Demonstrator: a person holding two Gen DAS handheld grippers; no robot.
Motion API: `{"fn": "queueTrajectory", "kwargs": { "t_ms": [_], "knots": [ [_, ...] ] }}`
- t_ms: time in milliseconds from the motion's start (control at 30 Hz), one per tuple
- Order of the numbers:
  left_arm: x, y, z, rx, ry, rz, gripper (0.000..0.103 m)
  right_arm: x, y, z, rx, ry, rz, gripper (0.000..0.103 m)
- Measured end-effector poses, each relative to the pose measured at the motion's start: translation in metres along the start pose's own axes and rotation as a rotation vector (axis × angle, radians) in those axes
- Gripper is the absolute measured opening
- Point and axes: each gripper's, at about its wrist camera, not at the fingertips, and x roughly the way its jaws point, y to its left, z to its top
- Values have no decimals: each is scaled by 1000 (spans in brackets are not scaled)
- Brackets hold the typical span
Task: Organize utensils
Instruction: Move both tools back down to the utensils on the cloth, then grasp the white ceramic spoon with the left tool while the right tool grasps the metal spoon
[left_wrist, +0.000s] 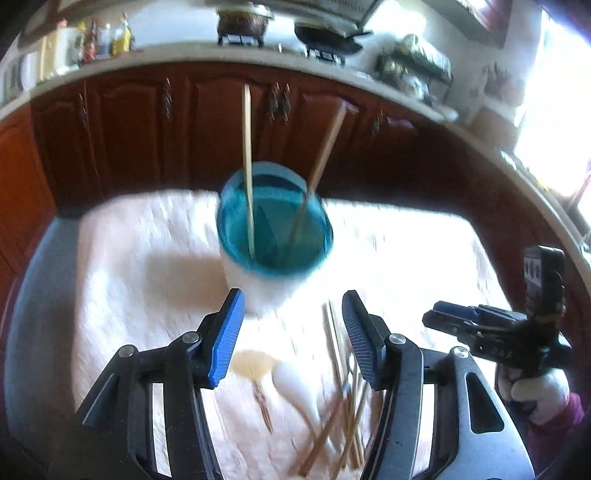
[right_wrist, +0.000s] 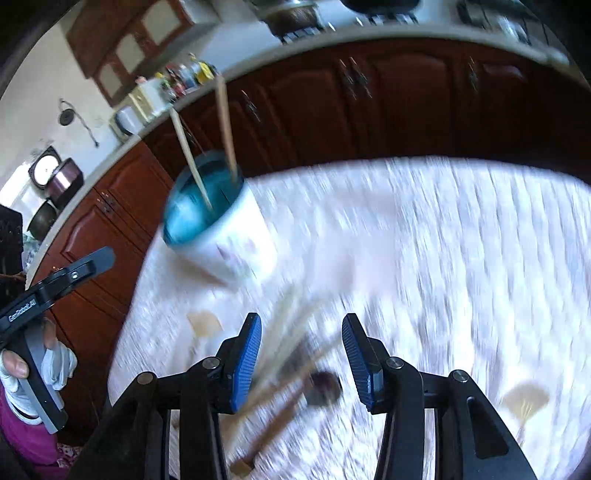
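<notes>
Two chopsticks (left_wrist: 247, 166) stand in upright blue-lined cup (left_wrist: 273, 236); others lie loose.

A white textured cloth (left_wrist: 406, 258) covered the bench. Behind it stood dark red wooden cabinets (left_wrist: 221, 122) under a pale countertop (left_wrist: 177, 55) carrying bottles (left_wrist: 107, 37) and black pans (left_wrist: 328, 35).

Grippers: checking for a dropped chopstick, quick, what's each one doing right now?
Left gripper: open, holding nothing.
Right gripper: open, holding nothing, above the utensils.
</notes>
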Motion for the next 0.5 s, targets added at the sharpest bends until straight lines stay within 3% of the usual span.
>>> {"fn": "queueTrajectory", "kwargs": {
  "t_ms": [233,333,500],
  "knots": [
    [45,8,-48,-40,156,-10,54,28,-34,-48,101,85,9,42],
    [62,12,-63,-73,238,-32,54,32,-38,-55,115,93,20,42],
    [79,9,-78,-73,293,-17,54,39,-38,-59,119,104,45,42]
  ]
}}
